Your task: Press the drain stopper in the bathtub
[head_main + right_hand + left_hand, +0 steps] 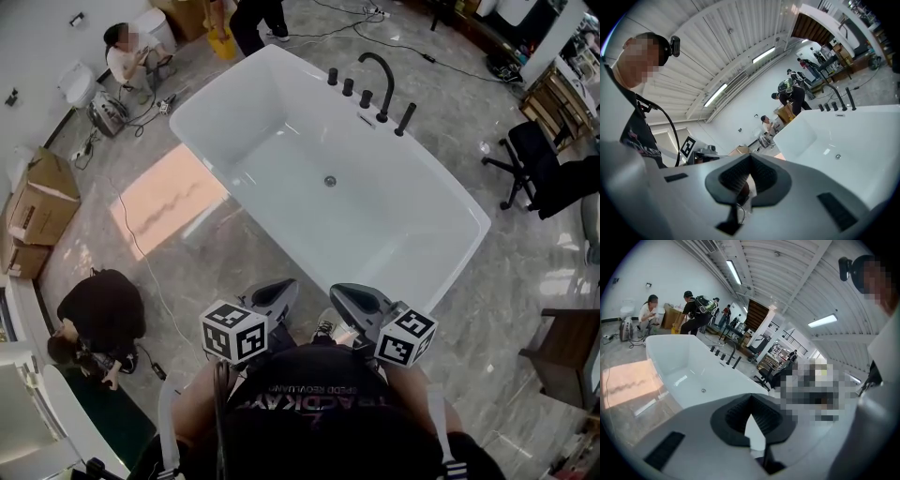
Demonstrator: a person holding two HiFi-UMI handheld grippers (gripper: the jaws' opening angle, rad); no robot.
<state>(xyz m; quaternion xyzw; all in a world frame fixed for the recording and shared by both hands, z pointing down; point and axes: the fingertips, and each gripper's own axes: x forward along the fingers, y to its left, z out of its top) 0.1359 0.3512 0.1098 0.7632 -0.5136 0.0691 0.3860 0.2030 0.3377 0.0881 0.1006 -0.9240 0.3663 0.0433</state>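
Observation:
A white freestanding bathtub [281,141] fills the middle of the head view. Its small round metal drain stopper [330,180] sits in the tub floor, below the black arched faucet [380,84] and its knobs on the far rim. Both grippers hang close to my chest, short of the tub's near end. The left gripper [279,292] and the right gripper [345,298] are each shut with nothing held. The left gripper view shows the stopper [703,390] far beyond the shut left gripper [751,397]. The right gripper view shows the stopper [837,156] beyond the shut right gripper [750,157].
Marble floor surrounds the tub. A person [98,314] crouches at the lower left and another [131,52] at the top left near a toilet [80,84]. Cardboard boxes [37,202] stand at the left, a black office chair [530,159] and a wooden chair [567,352] at the right.

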